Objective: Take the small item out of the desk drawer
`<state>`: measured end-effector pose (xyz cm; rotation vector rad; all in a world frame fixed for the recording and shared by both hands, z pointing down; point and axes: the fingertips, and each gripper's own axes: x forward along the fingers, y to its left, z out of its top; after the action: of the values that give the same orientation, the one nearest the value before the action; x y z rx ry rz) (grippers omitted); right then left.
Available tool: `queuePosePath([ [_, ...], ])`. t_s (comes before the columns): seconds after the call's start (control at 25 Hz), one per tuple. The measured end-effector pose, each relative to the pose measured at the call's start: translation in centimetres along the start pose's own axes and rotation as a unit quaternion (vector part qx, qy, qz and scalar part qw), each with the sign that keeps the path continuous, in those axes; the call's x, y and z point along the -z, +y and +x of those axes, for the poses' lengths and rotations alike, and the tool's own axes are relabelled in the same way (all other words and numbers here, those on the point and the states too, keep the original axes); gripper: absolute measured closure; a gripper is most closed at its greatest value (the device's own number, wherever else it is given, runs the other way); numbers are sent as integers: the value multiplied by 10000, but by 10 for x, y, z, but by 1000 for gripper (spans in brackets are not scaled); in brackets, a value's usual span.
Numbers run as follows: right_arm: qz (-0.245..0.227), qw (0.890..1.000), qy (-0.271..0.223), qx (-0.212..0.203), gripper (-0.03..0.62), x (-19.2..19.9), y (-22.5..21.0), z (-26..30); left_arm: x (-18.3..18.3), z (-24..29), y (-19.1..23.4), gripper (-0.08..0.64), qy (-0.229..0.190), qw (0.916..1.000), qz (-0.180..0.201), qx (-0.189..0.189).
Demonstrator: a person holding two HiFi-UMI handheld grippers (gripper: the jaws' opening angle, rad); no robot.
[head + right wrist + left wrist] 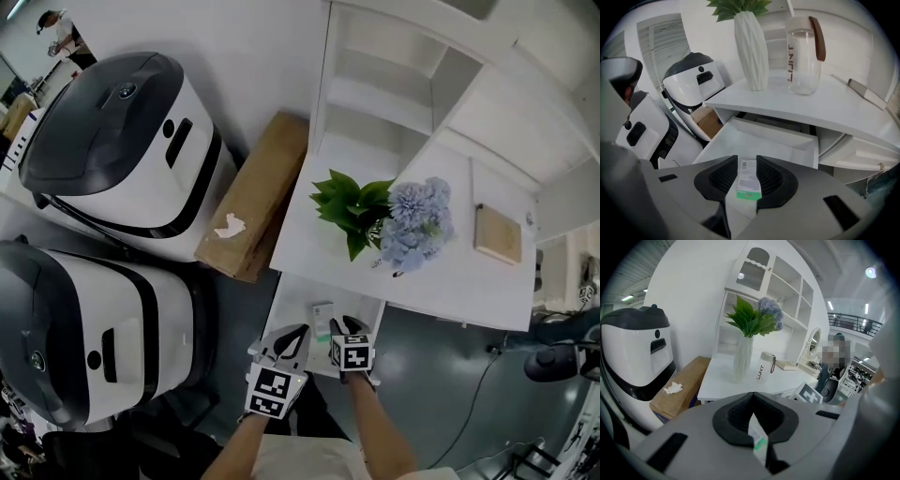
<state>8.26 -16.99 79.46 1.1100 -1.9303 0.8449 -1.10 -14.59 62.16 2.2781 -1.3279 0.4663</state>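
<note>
The right gripper (747, 158) is hanging over the open drawer (759, 138) near its front edge; its jaws are standing partly apart and straddling the small box (749, 180), which is lying flat on the drawer floor with its green-banded label facing up, and the pads are not clamping it. The left gripper (752, 394) is hovering over the drawer's front left corner, its jaws clenched tip to tip and holding nothing; the desk (459, 272) above is carrying a white vase (752, 51) and a clear bottle (804, 56).
</note>
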Motion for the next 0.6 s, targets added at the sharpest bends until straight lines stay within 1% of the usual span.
queuePosePath([
  [0.08, -7, 9999, 126, -101, 426, 7, 2, 12, 6, 3, 3, 545, 25, 10000, -37, -25],
  [0.2, -69, 9994, 238, -226, 413, 13, 3, 29, 13, 9, 7, 545, 48, 9999, -88, -77],
  [0.4, -126, 9985, 436, -302, 362, 22, -1, 57, 22, 13, 13, 545, 88, 9996, -187, -212],
  [0.48, -129, 9980, 546, -287, 336, 28, -4, 70, 26, 13, 16, 545, 118, 9994, -199, -263],
  [0.6, 49, 9976, 668, -177, 270, 34, -11, 92, 31, 12, 25, 545, 160, 9991, -182, -339],
])
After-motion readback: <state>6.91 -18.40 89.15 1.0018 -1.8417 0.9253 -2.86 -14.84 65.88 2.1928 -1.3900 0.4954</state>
